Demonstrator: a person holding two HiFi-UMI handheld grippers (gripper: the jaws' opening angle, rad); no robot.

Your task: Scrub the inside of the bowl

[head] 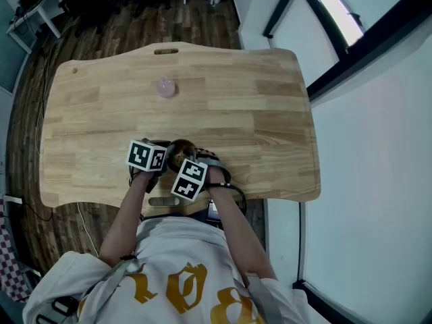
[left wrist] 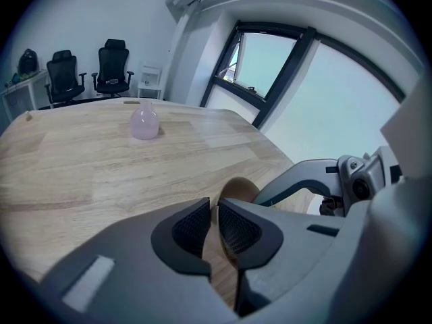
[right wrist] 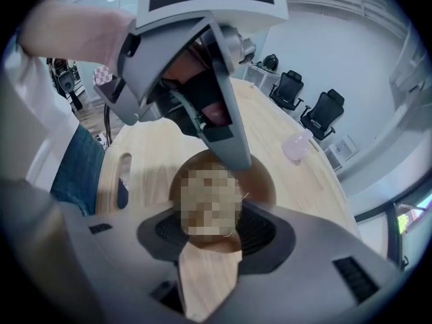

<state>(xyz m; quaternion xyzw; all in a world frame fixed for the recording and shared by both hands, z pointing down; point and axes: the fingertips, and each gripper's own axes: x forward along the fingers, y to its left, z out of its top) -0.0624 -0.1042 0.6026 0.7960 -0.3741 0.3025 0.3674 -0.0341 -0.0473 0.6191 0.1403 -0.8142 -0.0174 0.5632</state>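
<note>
Brown and rounded, the bowl (right wrist: 262, 181) sits on the pale wooden table (head: 256, 106), close to the edge nearest the person and between the two tools. The left gripper (left wrist: 214, 216) comes down onto the bowl's rim. Its ribbed pads are nearly together, with the thin wall of the bowl pinched between them, one pad inside and one outside. The right gripper (right wrist: 210, 228) points steeply down over the bowl's opening. Its jaws are closed on a tan scrubber (right wrist: 206, 201), which lies in front of the bowl's hollow. A blurred patch covers most of the scrubber, though a few loose fibres show at its edge. I cannot tell whether the scrubber touches the bowl's inner surface. In the head view, both marker cubes crowd over the bowl and hide most of it.

Farther out on the table, well apart from the bowl, stands a small pink vase (head: 165, 88). Beyond the table there are dark office chairs (left wrist: 113, 66) against a white wall, and a large window (left wrist: 270, 66) on one side. The floor (head: 135, 25) is dark wood.
</note>
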